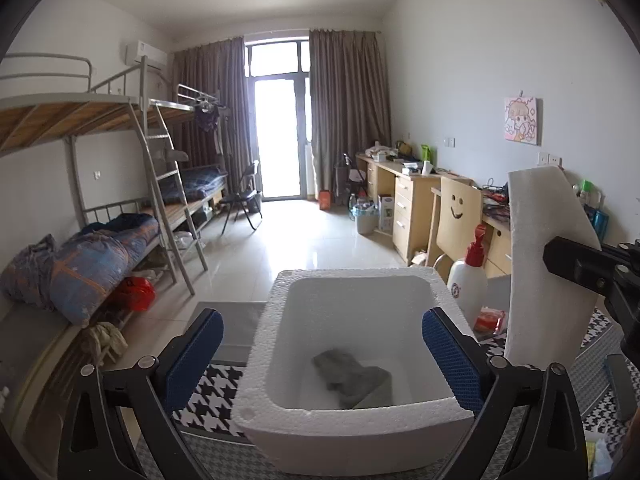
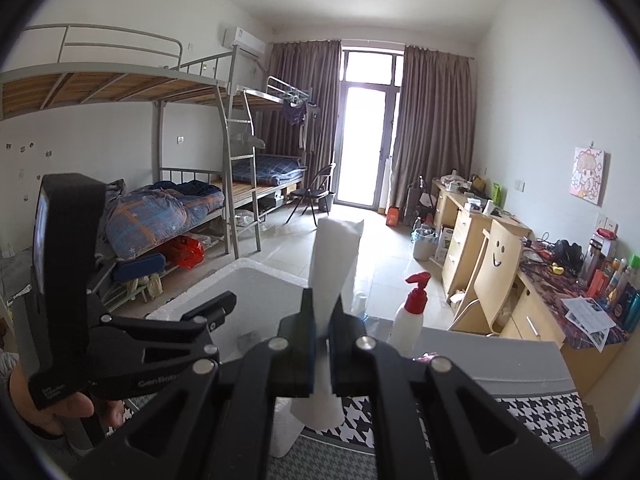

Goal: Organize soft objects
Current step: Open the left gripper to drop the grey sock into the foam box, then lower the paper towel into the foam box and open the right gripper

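Observation:
A white foam box (image 1: 276,360) stands open on the houndstooth table; it also shows in the right wrist view (image 2: 256,280). A grey cloth (image 1: 352,376) lies crumpled on its floor. My left gripper (image 1: 320,356) is open, its blue pads straddling the box from the near side. My right gripper (image 2: 323,312) is shut on the white foam lid (image 2: 334,256), holding it upright on edge. In the left wrist view the lid (image 1: 548,264) stands to the right of the box, with the right gripper's body beside it.
A white pump bottle with a red top (image 1: 468,276) and a red packet (image 1: 490,320) sit just right of the box. The houndstooth table cover (image 2: 520,412) spreads under everything. Desks and a smiley-face chair (image 1: 460,216) are at right, bunk beds at left.

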Demonstrator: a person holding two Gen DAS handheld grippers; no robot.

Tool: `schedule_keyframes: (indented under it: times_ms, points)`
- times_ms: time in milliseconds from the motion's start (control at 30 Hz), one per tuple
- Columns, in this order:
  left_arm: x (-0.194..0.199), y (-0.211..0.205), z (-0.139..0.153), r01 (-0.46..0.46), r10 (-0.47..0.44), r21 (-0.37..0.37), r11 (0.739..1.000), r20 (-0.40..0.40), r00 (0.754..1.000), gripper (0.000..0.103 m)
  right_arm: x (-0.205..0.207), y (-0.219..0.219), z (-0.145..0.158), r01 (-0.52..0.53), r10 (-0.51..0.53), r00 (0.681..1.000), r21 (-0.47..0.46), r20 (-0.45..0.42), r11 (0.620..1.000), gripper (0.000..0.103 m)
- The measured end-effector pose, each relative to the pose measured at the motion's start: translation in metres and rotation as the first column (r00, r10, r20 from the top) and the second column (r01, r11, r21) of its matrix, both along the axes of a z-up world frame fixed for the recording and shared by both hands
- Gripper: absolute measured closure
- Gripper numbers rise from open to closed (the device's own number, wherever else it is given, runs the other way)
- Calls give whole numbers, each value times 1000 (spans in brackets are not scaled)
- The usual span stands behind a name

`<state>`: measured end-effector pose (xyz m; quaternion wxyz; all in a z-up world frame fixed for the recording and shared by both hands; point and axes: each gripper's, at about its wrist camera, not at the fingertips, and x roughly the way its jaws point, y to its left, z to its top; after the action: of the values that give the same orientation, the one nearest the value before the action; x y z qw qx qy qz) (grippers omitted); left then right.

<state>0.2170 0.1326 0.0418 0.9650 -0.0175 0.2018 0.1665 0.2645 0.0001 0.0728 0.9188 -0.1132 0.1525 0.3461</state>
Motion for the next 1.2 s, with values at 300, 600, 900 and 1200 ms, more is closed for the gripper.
schedule_keyframes:
  times_ms: [300, 600, 900, 1200]
  points:
    - [-22, 17, 0, -44, 45, -19, 999, 35, 998, 1, -2, 18, 3, -14, 14, 1000, -11, -11, 1000, 95]
    - [-39, 30, 1, -72, 74, -36, 997, 65, 995, 1, -1, 34, 2, -25, 24, 1000, -22, -19, 999, 95]
    - [-49, 40, -11, -80, 85, -68, 994, 59, 995, 1, 12, 55, -7, -25, 23, 998, -47, -50, 999, 95]
    - [-48, 40, -16, -62, 66, -84, 995, 48, 997, 1, 25, 74, -23, -33, 25, 995, -79, -96, 996, 95]
